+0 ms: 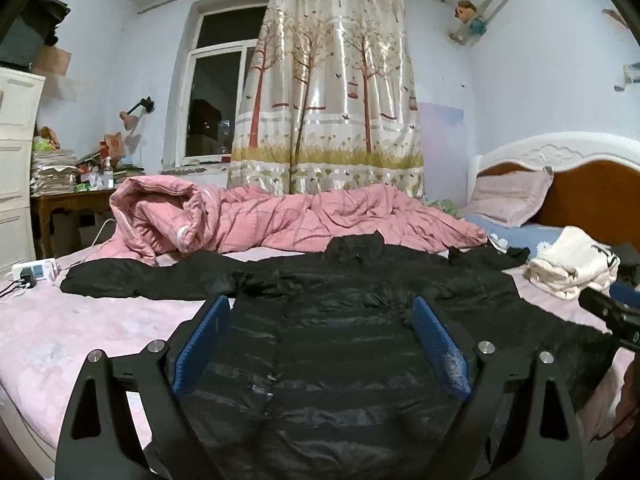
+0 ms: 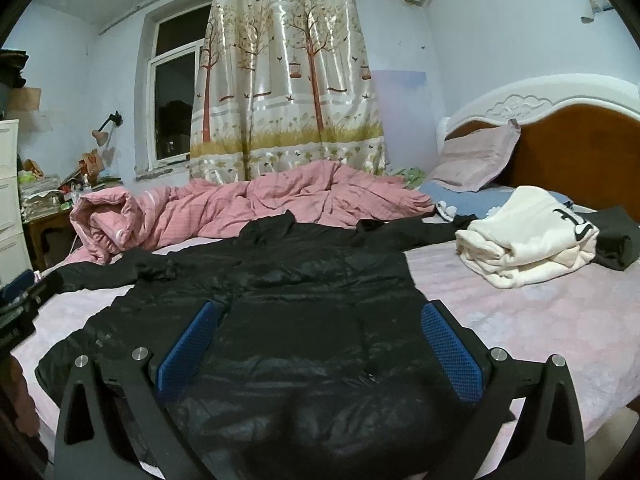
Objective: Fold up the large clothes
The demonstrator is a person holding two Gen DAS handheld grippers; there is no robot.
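Note:
A black quilted puffer jacket (image 1: pixel 320 352) lies spread flat on the pink bed sheet (image 1: pixel 80 332), collar far from me, sleeves stretched out to both sides. It also shows in the right wrist view (image 2: pixel 312 320). My left gripper (image 1: pixel 320 308) is open with blue pads, hovering over the jacket's lower body. My right gripper (image 2: pixel 318 312) is open too, above the jacket's lower right part. The right gripper's body shows at the right edge of the left wrist view (image 1: pixel 612 316).
A rumpled pink quilt (image 1: pixel 248 216) lies behind the jacket. A folded cream garment (image 2: pixel 524 236) and a dark one (image 2: pixel 616 240) sit near the pillows (image 2: pixel 476 160) and headboard (image 2: pixel 580 148). A power strip (image 1: pixel 34 272) lies at the bed's left edge.

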